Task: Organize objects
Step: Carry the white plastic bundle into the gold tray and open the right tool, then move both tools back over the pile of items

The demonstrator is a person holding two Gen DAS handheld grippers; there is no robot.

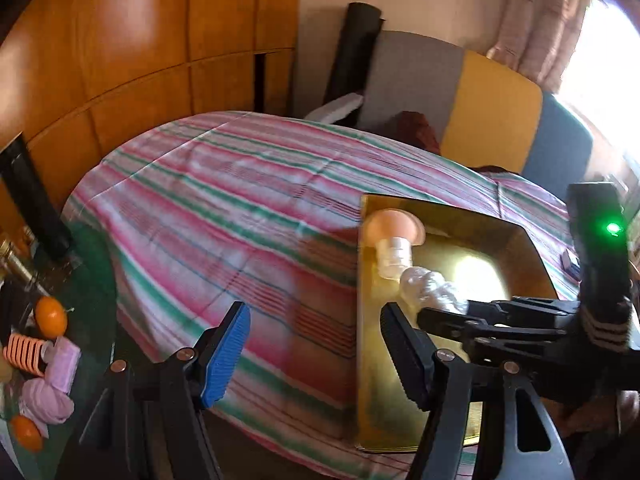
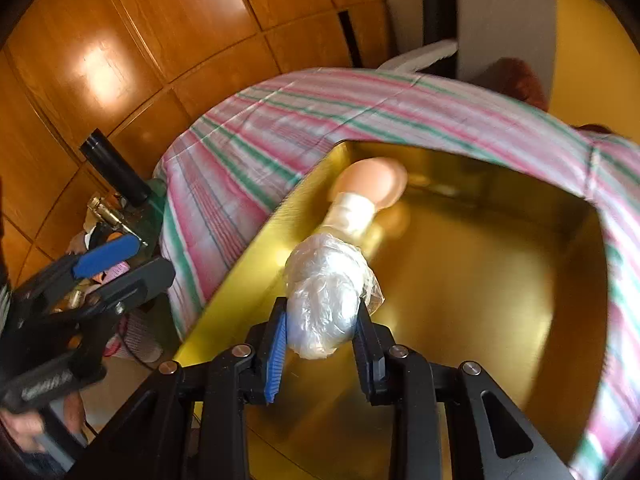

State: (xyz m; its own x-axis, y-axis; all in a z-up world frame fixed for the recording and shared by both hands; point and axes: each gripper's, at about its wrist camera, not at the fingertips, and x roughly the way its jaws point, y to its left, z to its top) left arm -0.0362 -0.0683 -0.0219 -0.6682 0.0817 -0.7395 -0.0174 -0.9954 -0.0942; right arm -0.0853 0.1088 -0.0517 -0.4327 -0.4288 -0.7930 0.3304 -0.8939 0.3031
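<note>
A shallow gold box (image 1: pixel 362 280) (image 2: pixel 480 280) lies on the striped bedspread (image 1: pixel 240 200). My right gripper (image 2: pixel 320 320) is shut on the plastic-wrapped end of a pale object (image 2: pixel 328 288) that has a white middle and a round peach end (image 2: pixel 372 184). It holds the object tilted over the box's left part. In the left wrist view the same object (image 1: pixel 400 248) reaches in from my right gripper (image 1: pixel 440 312). My left gripper (image 1: pixel 316 344) (image 2: pixel 124 270) stands open and empty above the bed's near edge, its right finger over the box's left rim.
A green glass side table (image 1: pixel 92 320) at the left carries oranges (image 1: pixel 50 318), pink pieces (image 1: pixel 60 364) and a peach ribbed item (image 1: pixel 26 354). Wooden wardrobe doors (image 1: pixel 160 40) stand behind the bed. A grey, yellow and blue headboard (image 1: pixel 492 112) lies beyond. A black cylinder (image 2: pixel 116 168) stands beside the table.
</note>
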